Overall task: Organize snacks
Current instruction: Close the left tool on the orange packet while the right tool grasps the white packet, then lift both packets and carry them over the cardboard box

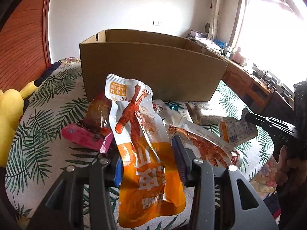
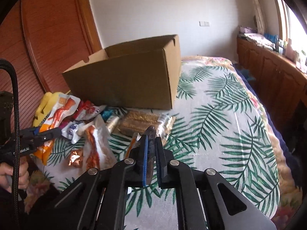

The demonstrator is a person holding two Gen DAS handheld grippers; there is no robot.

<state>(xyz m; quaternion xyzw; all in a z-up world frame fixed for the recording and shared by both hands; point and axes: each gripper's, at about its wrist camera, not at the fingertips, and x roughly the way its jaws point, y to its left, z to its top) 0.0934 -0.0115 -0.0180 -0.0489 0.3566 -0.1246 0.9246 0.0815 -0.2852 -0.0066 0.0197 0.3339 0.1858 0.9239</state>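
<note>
My left gripper is shut on the lower part of an orange-and-white chicken-foot pouch, which stands upright in front of the open cardboard box. In the right wrist view the same left gripper shows at the left edge with that pouch. My right gripper is shut on a thin small packet seen edge-on, lifted above the bedspread. From the left wrist view the right gripper pinches the corner of this white small packet. The box sits beyond both.
Loose snacks lie on the leaf-print bedspread before the box: a pink packet, a brown pouch, a clear chicken-foot pack, a cracker pack. A yellow plush toy lies left; wooden cabinets line the right.
</note>
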